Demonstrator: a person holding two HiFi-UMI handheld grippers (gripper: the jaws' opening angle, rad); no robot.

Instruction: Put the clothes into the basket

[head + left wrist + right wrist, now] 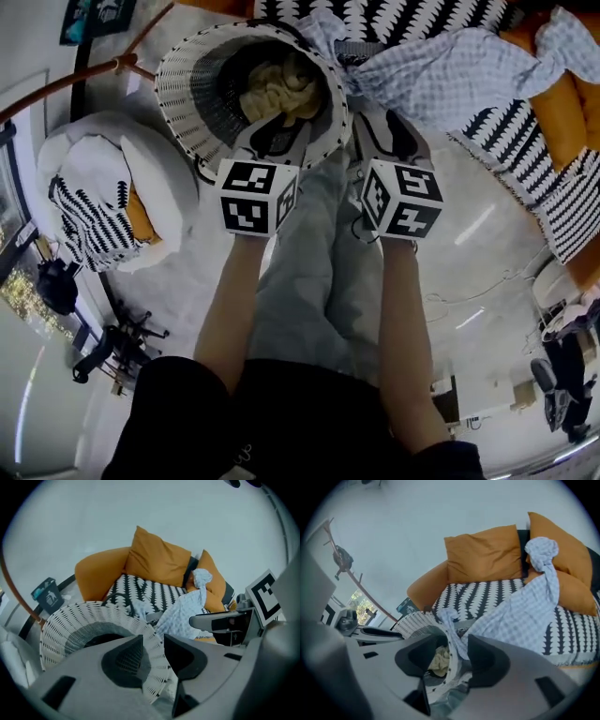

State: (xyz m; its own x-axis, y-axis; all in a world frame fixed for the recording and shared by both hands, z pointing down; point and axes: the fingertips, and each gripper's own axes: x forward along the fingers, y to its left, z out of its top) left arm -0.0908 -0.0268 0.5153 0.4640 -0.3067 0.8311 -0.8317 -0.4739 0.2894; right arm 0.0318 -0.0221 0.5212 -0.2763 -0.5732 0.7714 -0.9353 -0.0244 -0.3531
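Basket (183,103) on floor (487,244), checked garment (441,70) on patterned sofa (412,19)

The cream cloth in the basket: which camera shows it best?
The head view: it looks down into the basket onto the cream cloth. The right gripper view shows just a scrap of it; the left gripper view shows only the basket's rim.

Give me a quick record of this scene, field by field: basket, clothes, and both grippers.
Basket: white woven basket, by sofa
Inside: crumpled cream garment
Outside: pale blue checked shirt on black-and-white patterned sofa, one end at basket rim
Left gripper: open, empty, near basket rim
Right gripper: open, empty, near basket rim
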